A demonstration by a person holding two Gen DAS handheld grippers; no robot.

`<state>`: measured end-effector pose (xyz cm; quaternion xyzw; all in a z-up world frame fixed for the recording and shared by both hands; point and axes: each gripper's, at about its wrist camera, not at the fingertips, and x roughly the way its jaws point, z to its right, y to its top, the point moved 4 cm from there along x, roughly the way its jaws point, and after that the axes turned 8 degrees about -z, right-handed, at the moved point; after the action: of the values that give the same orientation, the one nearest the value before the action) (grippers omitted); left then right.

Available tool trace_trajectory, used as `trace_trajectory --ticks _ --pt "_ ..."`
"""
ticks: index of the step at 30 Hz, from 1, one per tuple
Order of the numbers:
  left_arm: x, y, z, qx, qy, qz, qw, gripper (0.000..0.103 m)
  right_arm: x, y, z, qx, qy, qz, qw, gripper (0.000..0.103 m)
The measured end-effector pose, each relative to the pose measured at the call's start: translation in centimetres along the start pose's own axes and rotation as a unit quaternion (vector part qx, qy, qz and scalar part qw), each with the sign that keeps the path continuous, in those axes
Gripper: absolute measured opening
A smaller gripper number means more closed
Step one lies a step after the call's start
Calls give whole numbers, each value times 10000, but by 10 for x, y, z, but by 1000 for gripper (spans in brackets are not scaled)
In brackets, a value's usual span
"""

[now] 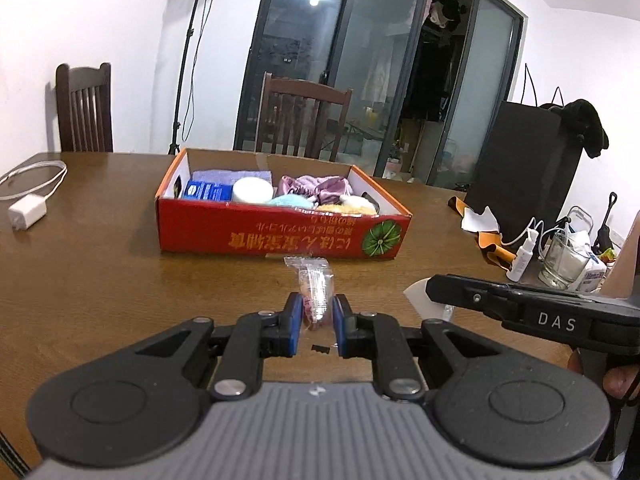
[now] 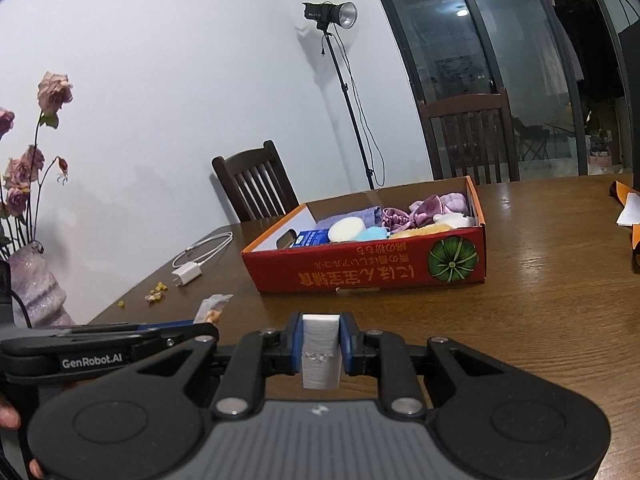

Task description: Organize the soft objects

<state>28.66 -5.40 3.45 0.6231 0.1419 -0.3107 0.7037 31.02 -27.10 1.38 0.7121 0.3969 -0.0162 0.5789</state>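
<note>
A red cardboard box (image 1: 280,236) sits mid-table and holds soft things: a purple cloth, a white round puff (image 1: 253,190), a blue puff, satin scrunchies (image 1: 316,188) and a blue packet. It also shows in the right wrist view (image 2: 372,272). My left gripper (image 1: 317,307) is shut on a clear plastic packet (image 1: 314,288) of pinkish items, just in front of the box. My right gripper (image 2: 321,334) is shut on a white sponge block (image 2: 321,350), held above the table. The white block's tip shows in the left wrist view (image 1: 420,294).
A white charger and cable (image 1: 28,200) lie at the left. A vase of dried roses (image 2: 32,276) stands at the far left edge. A glass, spray bottle (image 1: 522,256) and black bag crowd the right side. Chairs stand behind the table. Crumbs (image 2: 156,294) lie near the charger.
</note>
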Motion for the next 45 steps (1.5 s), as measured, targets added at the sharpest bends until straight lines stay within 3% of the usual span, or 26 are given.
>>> trace_trajectory --ticks 7,15,20,25,26,28,29,33,35,42,45 --pt "38 64 -3 251 -112 153 9995 17 21 41 14 -190 -28 182 9997 19" --pt "148 161 -23 256 -324 -231 9989 17 99 125 61 -84 -37 174 9998 18" --pt "225 201 -38 172 -244 -641 9975 17 162 160 90 -84 -259 -193 9994 19" --pt "277 216 -45 192 -49 -924 9955 17 207 172 100 -259 -497 -580 9967 19" --pt "282 217 -48 188 -17 -928 9955 18 212 173 100 -282 -507 -631 9963 20" --pt "295 221 -52 150 80 -884 9959 34 222 173 102 -278 -576 -743 9952 22" --pt "298 222 -53 112 102 -907 9958 47 226 172 103 -275 -604 -807 9945 23" --pt "301 225 -62 56 85 -864 9962 61 230 168 105 -229 -555 -837 9947 40" --pt "295 226 -64 98 78 -776 9969 65 223 170 106 -159 -571 -706 9957 46" --pt "256 229 -68 232 219 -621 9976 67 189 190 104 -16 -642 -320 9974 46" --pt "221 229 -69 325 286 -428 9981 74 170 196 92 -128 -679 -213 9974 47"
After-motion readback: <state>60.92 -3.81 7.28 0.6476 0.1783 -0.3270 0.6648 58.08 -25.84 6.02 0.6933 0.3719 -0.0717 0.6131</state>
